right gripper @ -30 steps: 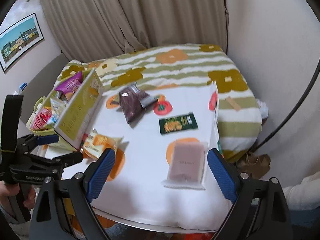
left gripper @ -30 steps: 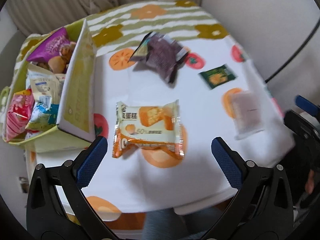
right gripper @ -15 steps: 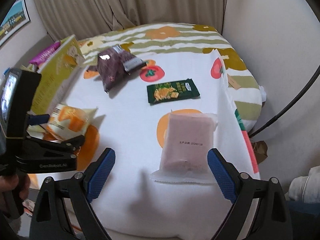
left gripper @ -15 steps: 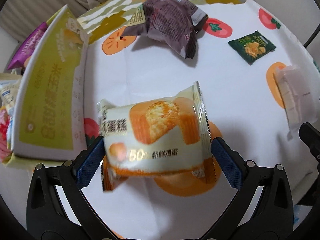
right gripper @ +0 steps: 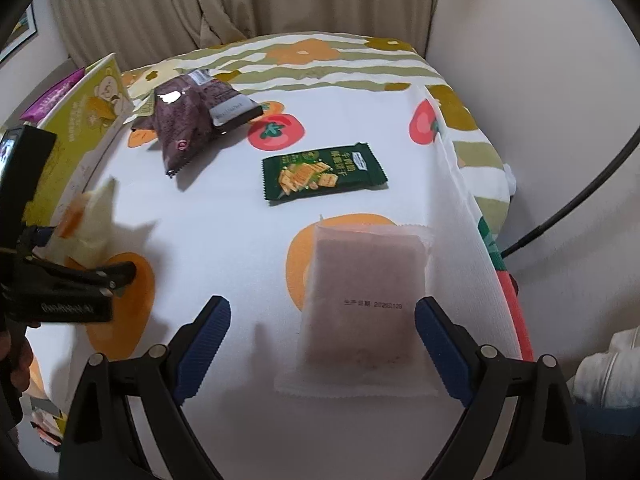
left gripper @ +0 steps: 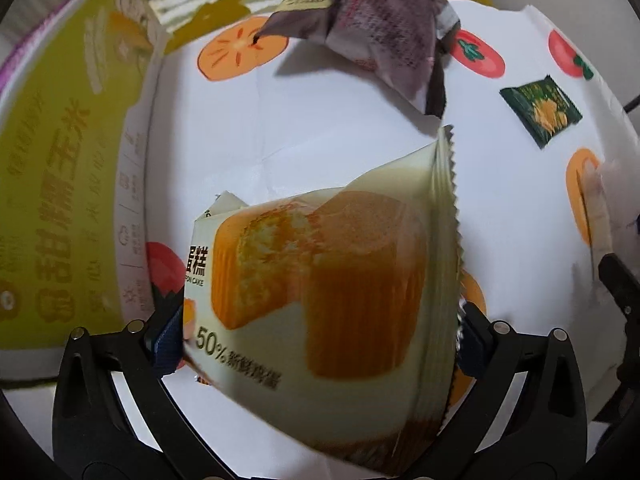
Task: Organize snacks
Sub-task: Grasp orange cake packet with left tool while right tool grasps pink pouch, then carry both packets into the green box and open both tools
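My left gripper is shut on a pale cake packet printed with an orange sponge cake, tilted up off the table; it also shows in the right wrist view. My right gripper is open, its fingers on either side of a frosted pink packet lying on the cloth. A dark purple bag and a green cracker packet lie farther back. The yellow-green snack box stands at the left.
The white fruit-print tablecloth covers the table; its right edge drops off near a wall and a black cable. Curtains hang behind. A purple packet sticks out of the box.
My left gripper closed on the cake packet and raised it off the table. My right gripper moved forward and down around the pink packet.
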`<state>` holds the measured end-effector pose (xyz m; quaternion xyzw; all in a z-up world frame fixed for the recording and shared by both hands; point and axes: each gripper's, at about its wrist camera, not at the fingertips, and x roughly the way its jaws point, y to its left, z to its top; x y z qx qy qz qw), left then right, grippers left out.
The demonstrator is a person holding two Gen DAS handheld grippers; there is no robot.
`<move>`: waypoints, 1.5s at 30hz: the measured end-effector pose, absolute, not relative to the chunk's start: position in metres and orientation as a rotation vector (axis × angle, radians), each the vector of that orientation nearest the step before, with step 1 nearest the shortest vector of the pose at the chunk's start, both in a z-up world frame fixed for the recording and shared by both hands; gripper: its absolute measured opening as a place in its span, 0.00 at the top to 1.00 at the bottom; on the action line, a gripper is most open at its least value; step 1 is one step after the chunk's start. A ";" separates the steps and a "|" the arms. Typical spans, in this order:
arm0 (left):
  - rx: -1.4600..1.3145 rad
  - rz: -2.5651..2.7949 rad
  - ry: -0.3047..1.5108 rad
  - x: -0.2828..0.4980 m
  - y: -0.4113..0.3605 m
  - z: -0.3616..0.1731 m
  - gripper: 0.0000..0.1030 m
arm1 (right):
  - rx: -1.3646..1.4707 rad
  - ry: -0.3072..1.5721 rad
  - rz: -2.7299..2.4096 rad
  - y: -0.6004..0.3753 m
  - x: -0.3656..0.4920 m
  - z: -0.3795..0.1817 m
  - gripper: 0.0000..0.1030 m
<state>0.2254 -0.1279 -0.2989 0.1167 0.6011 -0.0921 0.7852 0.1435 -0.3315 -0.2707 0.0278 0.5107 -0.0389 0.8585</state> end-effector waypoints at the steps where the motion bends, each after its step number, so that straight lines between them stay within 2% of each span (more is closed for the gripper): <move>1: 0.243 -0.206 1.298 0.226 -0.127 -0.299 0.01 | 0.059 1.076 -0.088 -0.333 0.144 -0.272 0.11; 5: 0.255 -0.218 1.277 0.224 -0.123 -0.295 0.10 | 0.084 1.087 -0.107 -0.340 0.147 -0.278 0.11; 7: 0.257 -0.221 1.263 0.222 -0.121 -0.291 0.23 | 0.100 1.092 -0.117 -0.343 0.148 -0.280 0.11; 13: 0.219 -0.245 1.255 0.220 -0.113 -0.284 0.31 | 0.099 1.100 -0.137 -0.346 0.153 -0.286 0.11; 17: 0.196 -0.260 1.252 0.216 -0.112 -0.279 0.32 | 0.079 1.111 -0.141 -0.344 0.156 -0.292 0.13; 22: 0.187 -0.271 1.243 0.207 -0.115 -0.272 0.32 | 0.037 1.125 -0.160 -0.342 0.159 -0.297 0.30; 24: 0.179 -0.274 1.236 0.204 -0.115 -0.269 0.32 | 0.041 1.116 -0.161 -0.345 0.157 -0.295 0.42; 35: 0.134 -0.262 1.167 0.182 -0.113 -0.234 0.32 | 0.058 1.071 -0.095 -0.345 0.143 -0.266 0.44; 45: 0.012 -0.159 0.980 0.154 -0.078 -0.124 0.32 | -0.005 0.935 0.141 -0.299 0.149 -0.173 0.44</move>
